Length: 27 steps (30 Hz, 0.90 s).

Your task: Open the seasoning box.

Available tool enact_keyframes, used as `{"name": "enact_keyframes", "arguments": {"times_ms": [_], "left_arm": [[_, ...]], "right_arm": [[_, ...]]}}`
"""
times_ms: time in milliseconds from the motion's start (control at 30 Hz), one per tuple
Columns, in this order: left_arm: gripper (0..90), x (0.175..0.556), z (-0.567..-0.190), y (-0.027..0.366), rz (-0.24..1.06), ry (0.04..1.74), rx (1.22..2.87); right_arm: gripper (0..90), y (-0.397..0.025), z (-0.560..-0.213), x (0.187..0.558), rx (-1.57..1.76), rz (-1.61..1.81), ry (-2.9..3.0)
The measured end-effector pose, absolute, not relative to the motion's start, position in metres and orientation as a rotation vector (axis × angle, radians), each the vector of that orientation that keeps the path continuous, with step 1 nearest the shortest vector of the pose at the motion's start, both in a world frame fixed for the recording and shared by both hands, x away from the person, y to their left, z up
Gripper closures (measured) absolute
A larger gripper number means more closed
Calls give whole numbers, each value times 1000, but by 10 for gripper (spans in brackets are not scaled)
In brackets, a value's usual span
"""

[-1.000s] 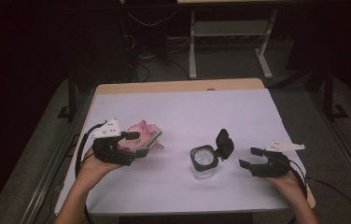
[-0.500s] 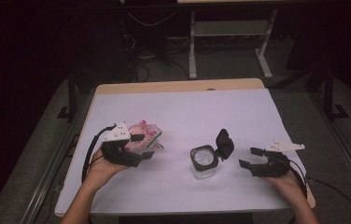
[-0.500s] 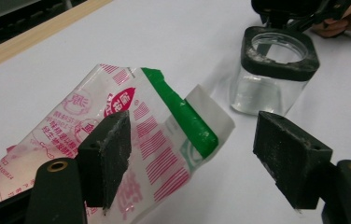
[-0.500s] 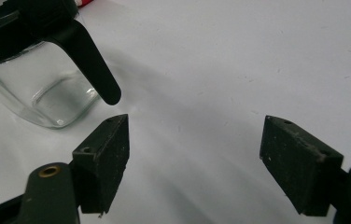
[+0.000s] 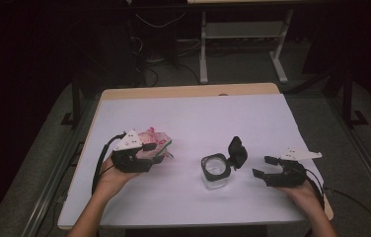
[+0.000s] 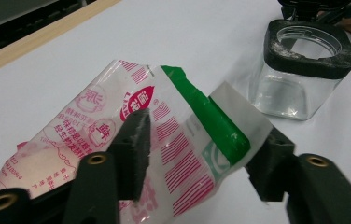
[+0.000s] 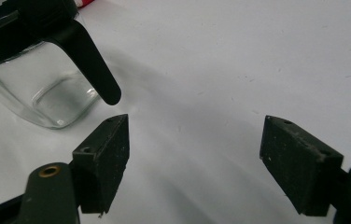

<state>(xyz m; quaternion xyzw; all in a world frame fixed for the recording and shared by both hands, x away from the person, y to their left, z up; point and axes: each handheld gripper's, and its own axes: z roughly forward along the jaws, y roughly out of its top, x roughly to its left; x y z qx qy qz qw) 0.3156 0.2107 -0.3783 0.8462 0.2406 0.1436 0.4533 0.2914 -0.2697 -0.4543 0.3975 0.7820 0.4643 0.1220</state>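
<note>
A pink, white and green printed packet (image 6: pixel 173 126) sits between the jaws of my left gripper (image 6: pixel 206 135), which is shut on it across its width, torn green end pointing away. In the high view the left gripper (image 5: pixel 155 152) holds the packet (image 5: pixel 155 138) at the table's left, left of a square clear glass jar (image 5: pixel 215 173). The jar's hinged black lid (image 5: pixel 237 151) stands open. The jar (image 6: pixel 299 74) looks empty. My right gripper (image 5: pixel 263 166) stands open just right of the jar, and its jaws hold nothing. The jar (image 7: pixel 38 88) is at upper left of the right gripper (image 7: pixel 194 135).
A white sheet (image 5: pixel 198 118) covers the wooden table, whose edge (image 5: pixel 188 91) shows at the back. Cables trail from both grippers. A metal stand (image 5: pixel 242 34) and cables are on the dark floor beyond the table.
My left gripper has shifted a little to the right, toward the jar, carrying the packet. The right gripper and the jar have stayed put.
</note>
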Motion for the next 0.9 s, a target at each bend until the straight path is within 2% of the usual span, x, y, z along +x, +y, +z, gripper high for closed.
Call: {"name": "enact_keyframes", "arguments": {"times_ms": [133,233,300,433,767,900], "left_arm": [[541,315,-379,210,365,596,2094],[626,315,-378,210,356,589,2073],[637,315,-378,210,348,588,2071],[743,317,-377,212,327,590,2055],[880,320,-379,213,320,590,2043],[894,322,-379,215,304,594,2038]], "right_arm": [[238,-270,-454,292,1158,1355,2283],[238,-270,-454,291,1160,1354,2283],[238,-270,-454,292,1159,1353,2284],[238,-269,-455,292,1158,1352,2285],[238,-269,-455,292,1157,1350,2285],[238,-269,-455,292,1158,1350,2285]]}}
